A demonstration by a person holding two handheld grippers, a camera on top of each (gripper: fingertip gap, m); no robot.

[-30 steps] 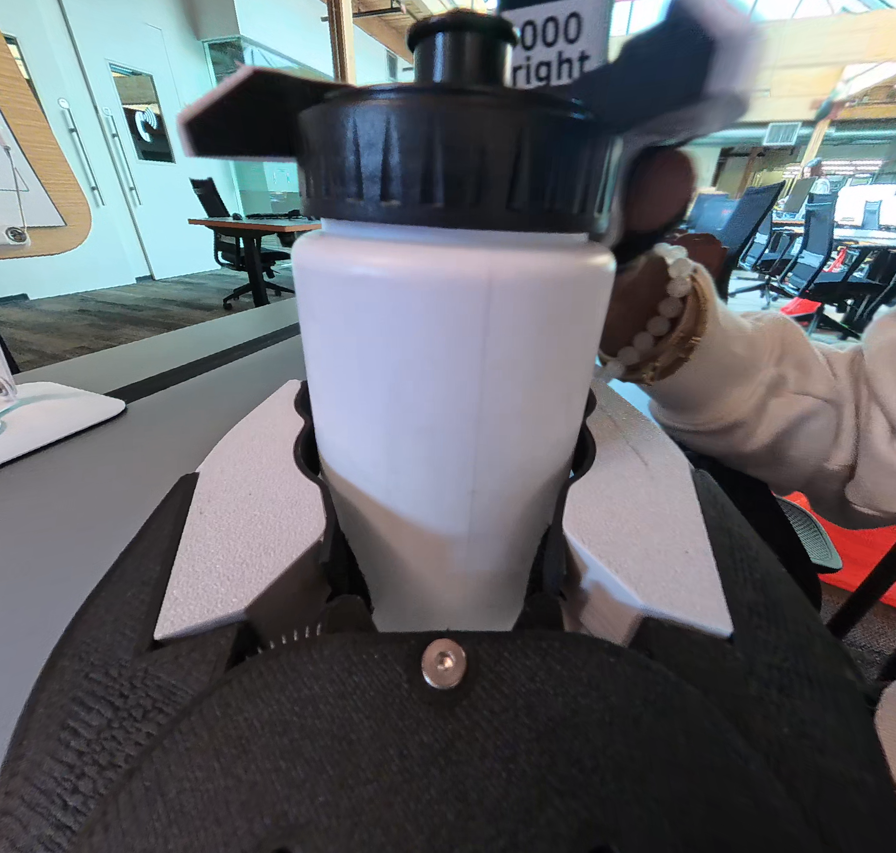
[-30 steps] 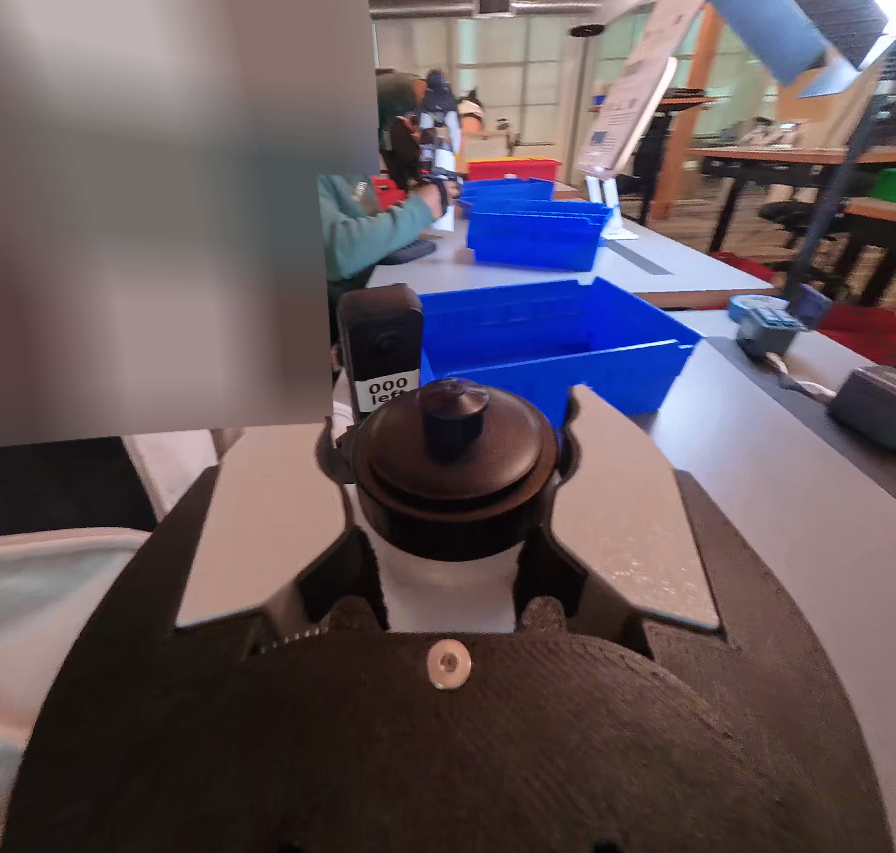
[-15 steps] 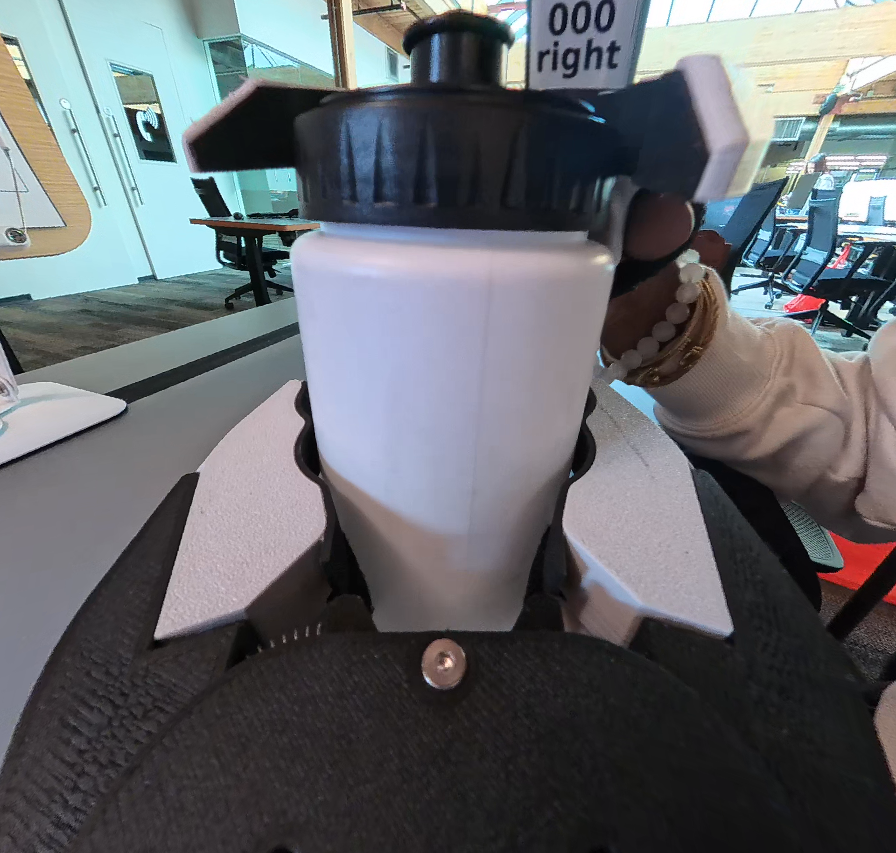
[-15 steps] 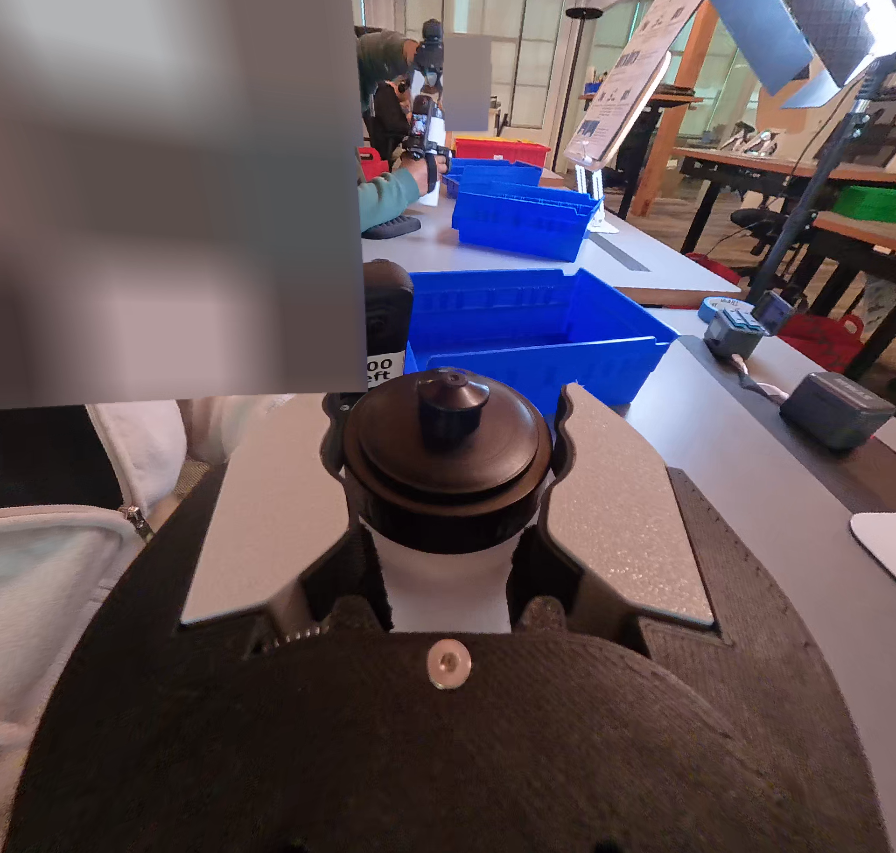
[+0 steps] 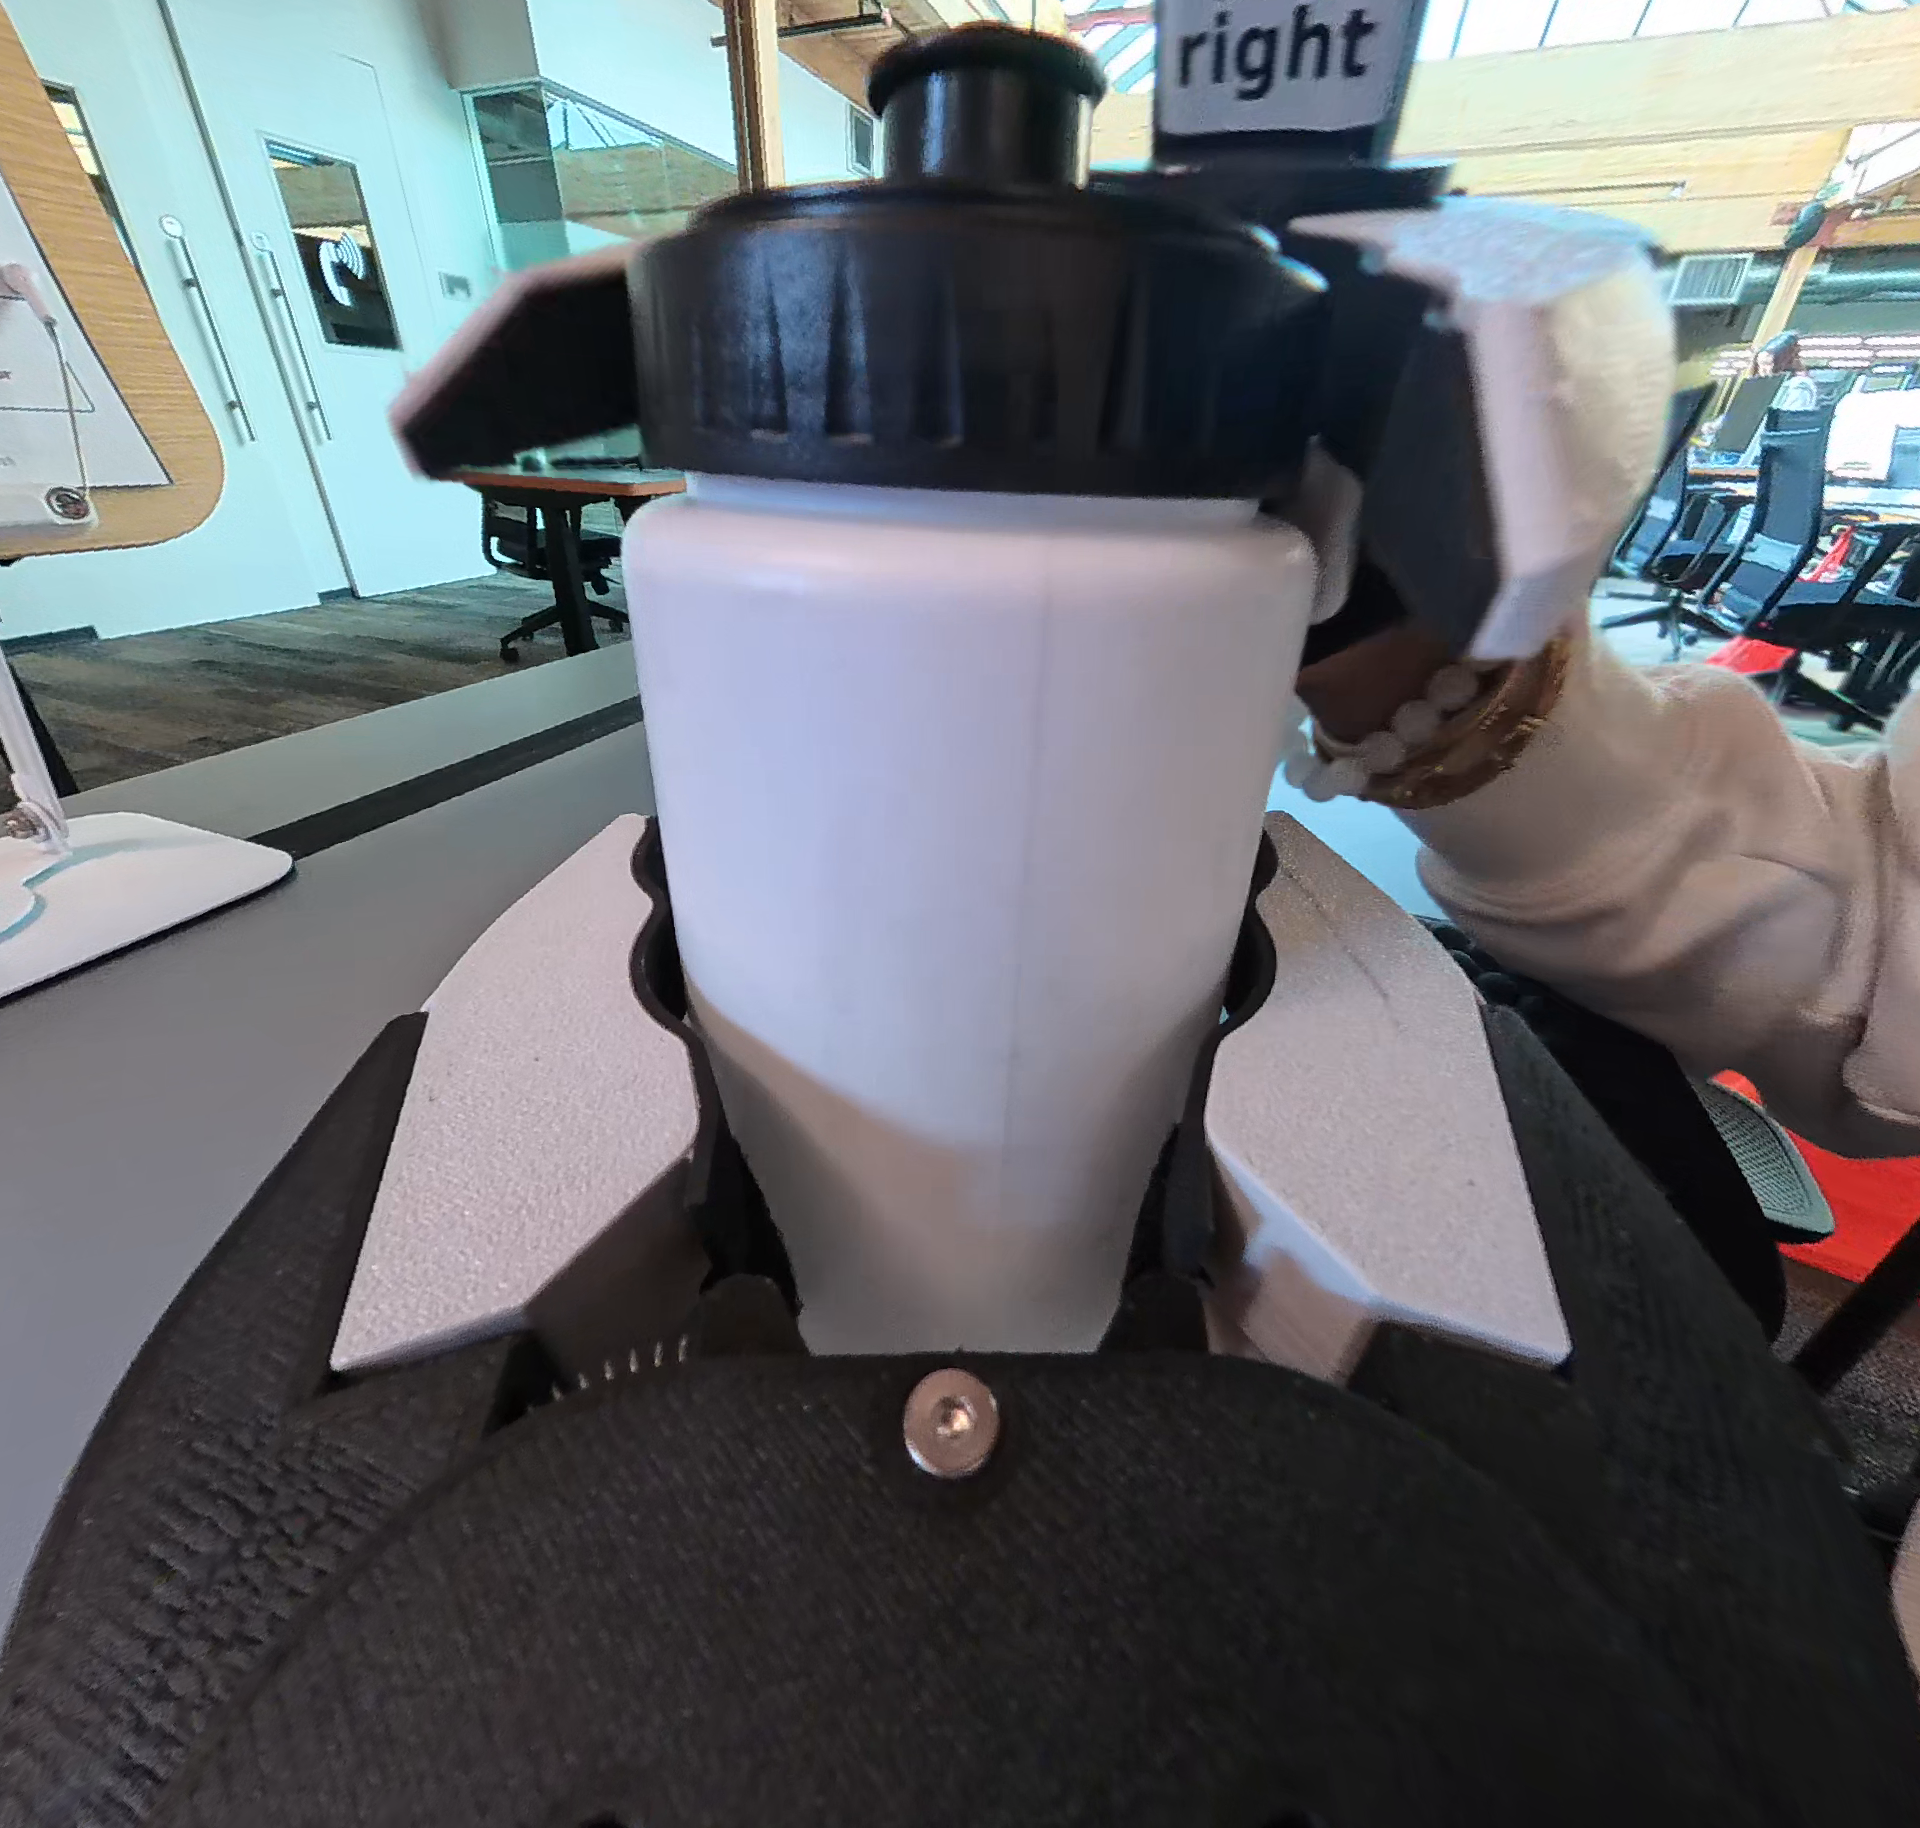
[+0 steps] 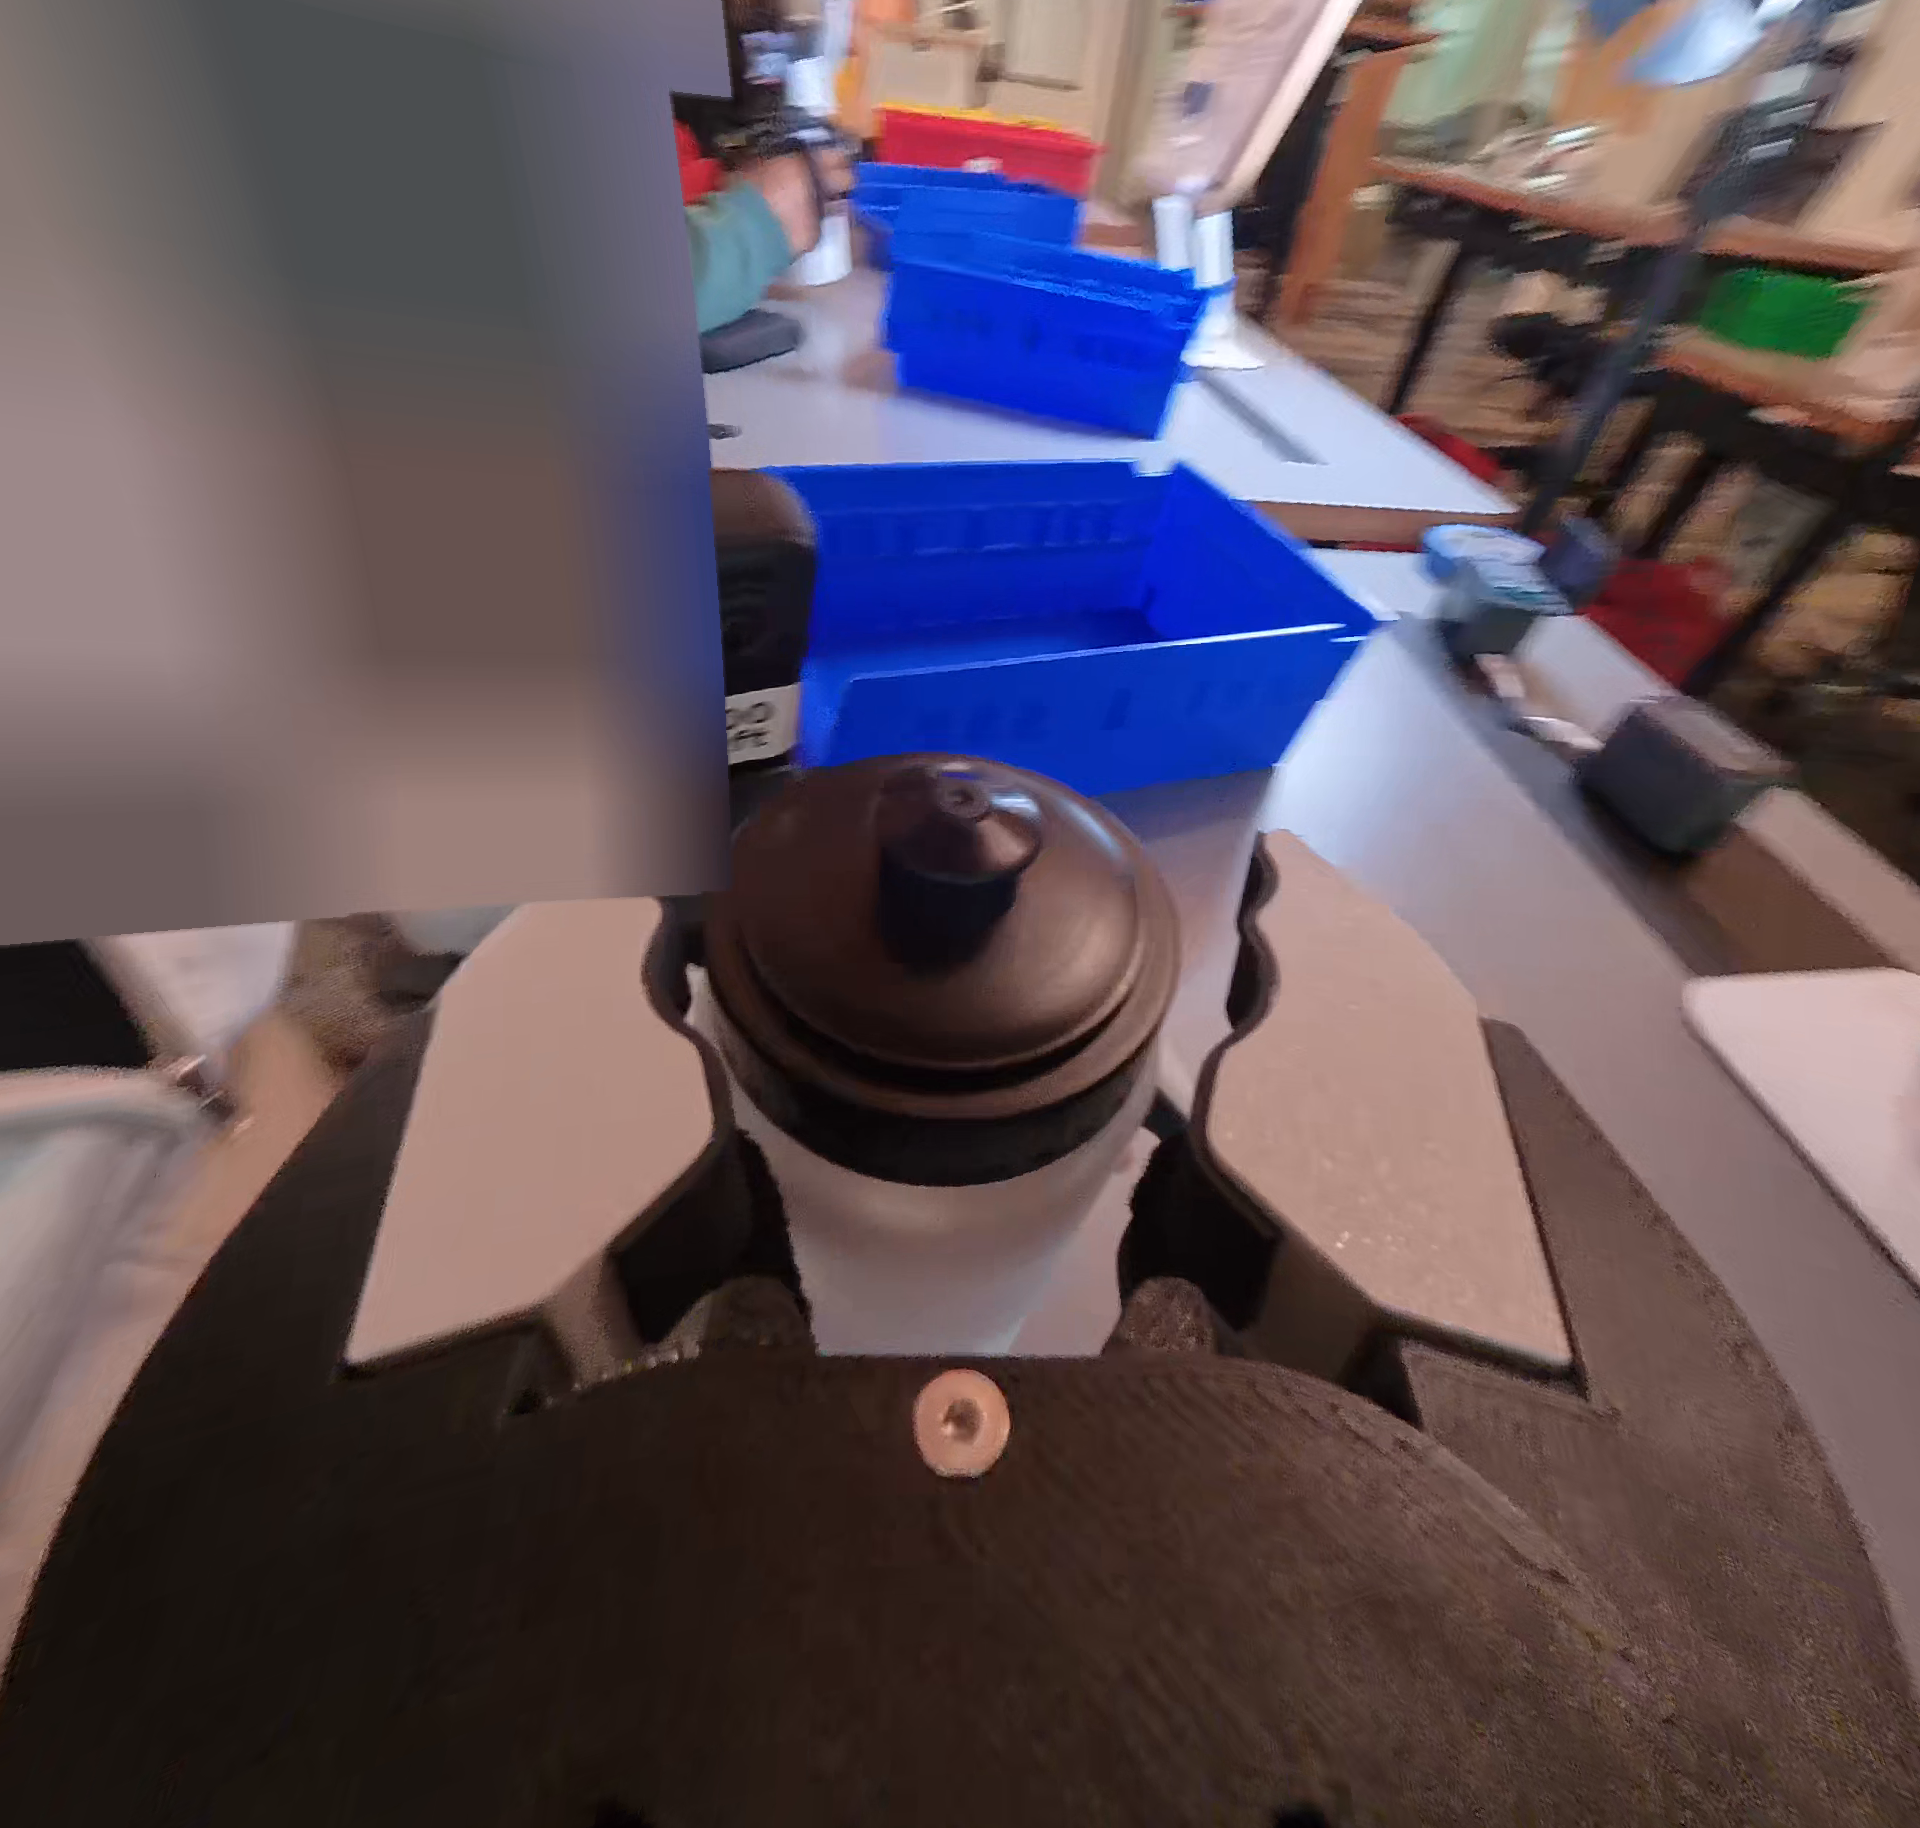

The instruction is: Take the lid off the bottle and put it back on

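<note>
A white bottle point(image 5: 956, 791) with a black ribbed lid point(image 5: 966, 344) stands upright between my left gripper's jaws. My left gripper point(image 5: 951, 947) is shut on the bottle's body. My right gripper point(image 6: 956, 905) sits around the lid point(image 6: 935, 989) from above and behind. Its jaws are spread, and a gap shows between the right finger point(image 6: 1351, 1103) and the lid. In the left wrist view the right gripper's fingers point(image 5: 1507, 407) flank the lid, tilted. The lid sits on the bottle's neck point(image 6: 956, 1248).
A blue bin point(image 6: 1039, 635) stands just beyond the bottle, with more blue bins point(image 6: 1029, 334) farther back. A grey box point(image 6: 1673, 781) and a white pad point(image 6: 1829, 1072) lie to the right. A white stand base point(image 5: 125, 895) sits on the grey table point(image 5: 260, 1051). A person's sleeve point(image 5: 1662, 895) is at the right. Spacing between my two grippers at the tips: around 8 cm.
My right gripper turned around the lid and its jaws have spread, so it no longer clamps the lid. The left gripper and bottle have held still.
</note>
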